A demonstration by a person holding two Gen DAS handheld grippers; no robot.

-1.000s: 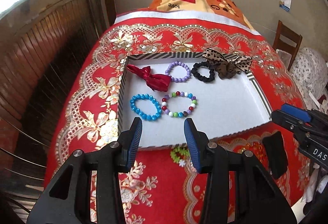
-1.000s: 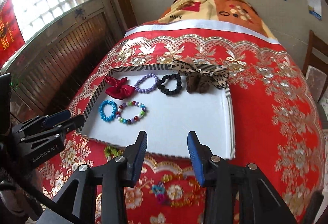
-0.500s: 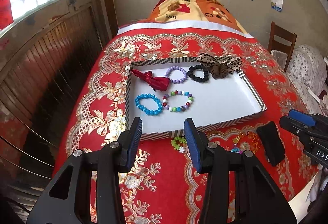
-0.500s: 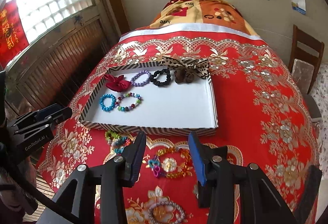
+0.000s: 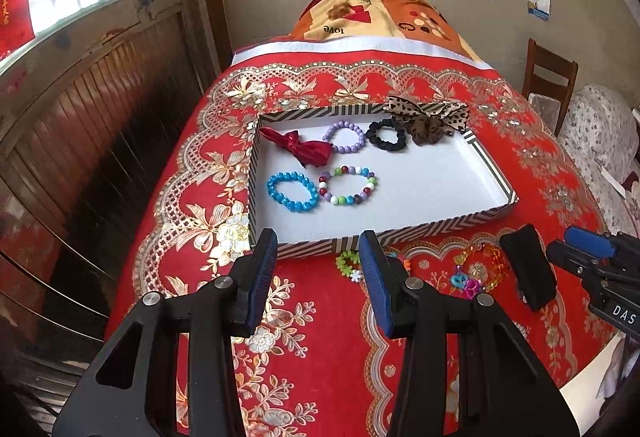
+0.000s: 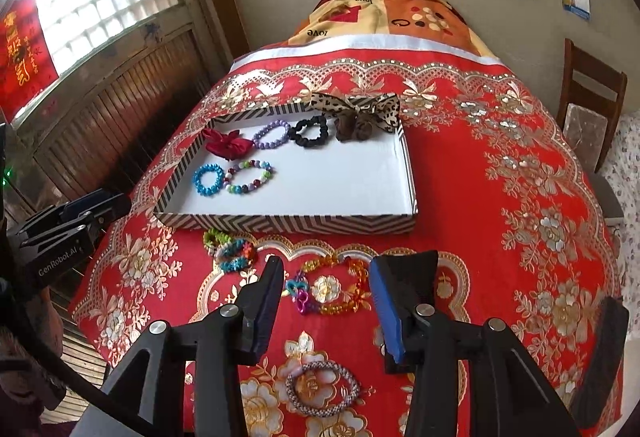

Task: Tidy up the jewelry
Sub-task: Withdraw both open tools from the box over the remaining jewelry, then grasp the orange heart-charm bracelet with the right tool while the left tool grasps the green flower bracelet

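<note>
Left tool (image 5: 318,265) apart, empty, above red floral cloth (image 5: 320,337) before striped tray (image 5: 400,233). Right tool (image 6: 326,289) apart, empty, over amber bead bracelet (image 6: 340,289). Tray holds red bow (image 5: 304,149), purple bracelet (image 5: 345,137), black scrunchie (image 5: 387,135), leopard bow (image 5: 428,119), blue bracelet (image 5: 292,191), multicolor bracelet (image 5: 348,185). Woven bracelet (image 6: 322,389) and green-teal bracelets (image 6: 228,249) lie on cloth, outside tray.
</note>
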